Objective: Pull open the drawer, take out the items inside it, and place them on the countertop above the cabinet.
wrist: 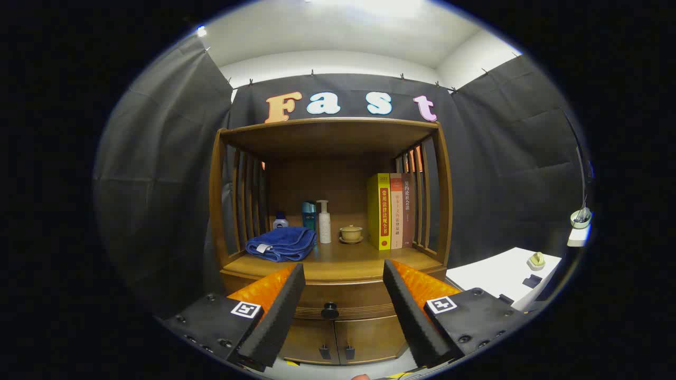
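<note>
Black cloth hangs behind a wooden cabinet (330,211) whose open shelf serves as the countertop (343,261), and that shelf lies just beyond the tips of the gripper (343,274). Its two fingers (282,306) stand wide apart with nothing between them, a spread that probably suits lining up on the small dark knob (329,310) seen in the gap between them, a little ahead. That knob sits at the middle of the drawer (338,301), which is closed; its front runs crosswise to the fingers, long axis side to side, face turned toward the tool, so a pull would come straight back along the fingers. What lies inside cannot be seen. Below the drawer are two small doors (343,338) with their own handles. On the countertop, beyond the left finger, a folded blue towel (281,244) lies near the front edge, with bottles (323,221) behind it and a small lidded cup (350,233) on a saucer straight ahead. Books (391,211) stand upright beyond the right finger, against the slatted side. The front middle strip of the wood looks bare, likely the handiest landing place for the items. A white table (501,274) stands off to the right.
</note>
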Demonstrator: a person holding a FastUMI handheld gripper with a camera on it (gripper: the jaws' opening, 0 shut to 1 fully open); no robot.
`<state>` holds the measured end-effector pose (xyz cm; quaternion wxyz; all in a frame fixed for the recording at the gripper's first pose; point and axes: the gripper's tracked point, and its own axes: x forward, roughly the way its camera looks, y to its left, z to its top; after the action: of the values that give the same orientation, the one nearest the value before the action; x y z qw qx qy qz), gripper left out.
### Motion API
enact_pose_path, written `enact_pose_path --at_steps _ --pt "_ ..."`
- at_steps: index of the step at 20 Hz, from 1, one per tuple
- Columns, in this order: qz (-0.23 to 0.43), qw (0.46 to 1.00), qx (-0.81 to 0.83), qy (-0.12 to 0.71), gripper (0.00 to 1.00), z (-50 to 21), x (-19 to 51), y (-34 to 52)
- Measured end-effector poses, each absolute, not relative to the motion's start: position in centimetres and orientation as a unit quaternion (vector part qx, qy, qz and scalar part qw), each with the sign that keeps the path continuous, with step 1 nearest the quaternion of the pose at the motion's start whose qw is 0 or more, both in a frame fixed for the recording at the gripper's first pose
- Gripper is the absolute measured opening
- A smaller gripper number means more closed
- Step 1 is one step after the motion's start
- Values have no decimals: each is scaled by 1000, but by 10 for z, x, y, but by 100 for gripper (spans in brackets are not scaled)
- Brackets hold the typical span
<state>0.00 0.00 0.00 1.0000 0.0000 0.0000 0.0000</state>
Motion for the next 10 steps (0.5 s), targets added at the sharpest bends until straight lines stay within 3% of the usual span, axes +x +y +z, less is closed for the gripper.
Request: enact_pose_path --at_steps 10 --pt "-1 1000 -5 2 98 -2 2 -1"
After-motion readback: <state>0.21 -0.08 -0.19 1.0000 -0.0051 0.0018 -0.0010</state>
